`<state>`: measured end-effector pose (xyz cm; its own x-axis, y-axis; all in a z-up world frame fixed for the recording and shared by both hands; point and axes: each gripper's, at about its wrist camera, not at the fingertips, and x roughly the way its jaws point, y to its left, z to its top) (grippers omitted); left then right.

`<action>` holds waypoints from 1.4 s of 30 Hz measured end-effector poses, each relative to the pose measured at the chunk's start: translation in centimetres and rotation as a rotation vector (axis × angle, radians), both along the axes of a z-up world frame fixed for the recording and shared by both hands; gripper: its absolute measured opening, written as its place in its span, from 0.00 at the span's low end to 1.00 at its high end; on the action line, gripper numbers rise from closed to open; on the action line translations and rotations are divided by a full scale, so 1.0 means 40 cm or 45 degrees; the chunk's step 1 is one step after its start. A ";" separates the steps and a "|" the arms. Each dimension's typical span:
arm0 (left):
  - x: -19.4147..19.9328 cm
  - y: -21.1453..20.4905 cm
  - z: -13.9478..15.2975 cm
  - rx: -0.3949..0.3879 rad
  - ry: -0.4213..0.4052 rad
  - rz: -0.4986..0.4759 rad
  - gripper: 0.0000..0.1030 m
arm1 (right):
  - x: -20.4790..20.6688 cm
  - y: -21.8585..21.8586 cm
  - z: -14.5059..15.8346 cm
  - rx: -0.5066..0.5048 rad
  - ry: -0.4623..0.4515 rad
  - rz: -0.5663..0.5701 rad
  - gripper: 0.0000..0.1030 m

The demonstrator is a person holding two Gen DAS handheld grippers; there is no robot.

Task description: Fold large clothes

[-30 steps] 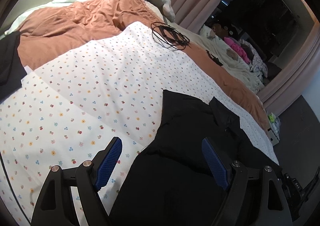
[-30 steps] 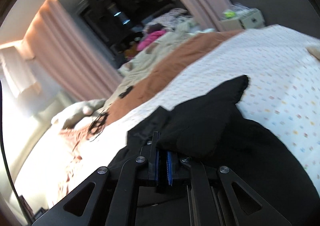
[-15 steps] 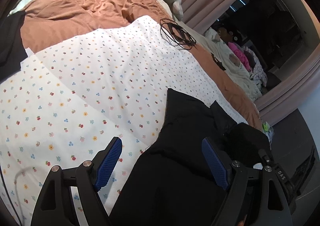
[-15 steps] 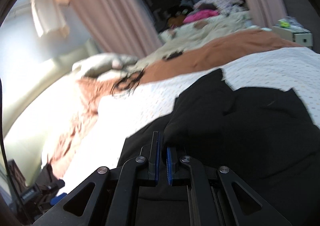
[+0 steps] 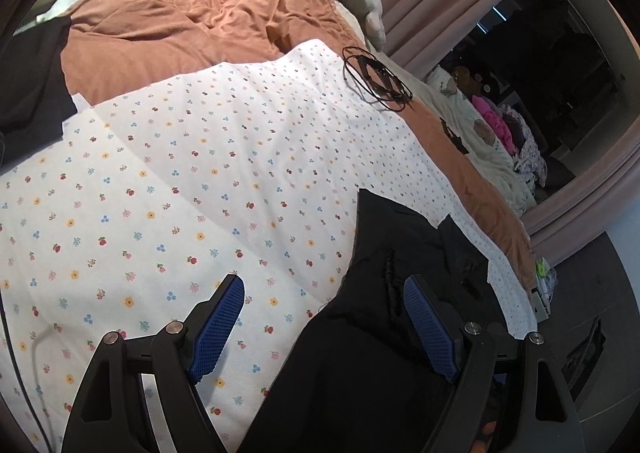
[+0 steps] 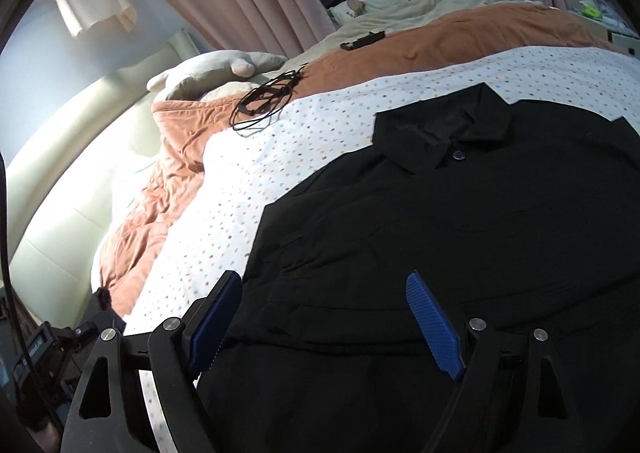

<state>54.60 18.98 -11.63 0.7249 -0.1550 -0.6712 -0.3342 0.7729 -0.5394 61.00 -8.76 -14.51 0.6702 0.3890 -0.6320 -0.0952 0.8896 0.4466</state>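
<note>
Right gripper [image 6: 324, 317] just popped open and dropped the fold, empty now; left gripper [image 5: 320, 323] open too. Black shirt [image 6: 460, 221] fills lower right on the flowered sheet [image 6: 280, 157]. Loose flap could slide undone.

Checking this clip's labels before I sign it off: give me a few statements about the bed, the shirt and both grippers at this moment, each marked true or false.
1. The right gripper is clamped on the black shirt. False: its jaws have just been opening and stand wide above the cloth, gripping nothing.
2. The shirt's collar lies spread, with a button showing below it. True.
3. The left gripper is open. True.
4. The black shirt lies on the rust-coloured quilt. False: it lies on the white floral sheet.
5. A tangle of black cable rests near the sheet's far edge. True.
</note>
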 end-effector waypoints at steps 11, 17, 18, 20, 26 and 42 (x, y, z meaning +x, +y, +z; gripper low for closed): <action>-0.067 -0.050 0.026 0.108 0.033 -0.097 0.80 | -0.167 -0.199 0.061 -0.045 0.063 -0.135 0.82; -0.154 -0.076 0.051 0.157 0.058 -0.149 0.81 | -0.283 -0.282 0.092 -0.078 0.086 -0.188 0.83; -0.173 -0.079 0.059 0.167 0.058 -0.160 0.81 | -0.300 -0.292 0.097 -0.082 0.088 -0.195 0.83; -0.203 -0.083 0.074 0.181 0.054 -0.175 0.81 | -0.336 -0.311 0.107 -0.096 0.090 -0.211 0.84; -0.310 -0.090 0.110 0.232 0.035 -0.214 0.90 | -0.443 -0.372 0.133 -0.153 0.083 -0.247 0.85; -0.530 -0.120 0.101 0.326 0.032 -0.335 0.95 | -0.700 -0.521 0.116 -0.200 0.082 -0.284 0.89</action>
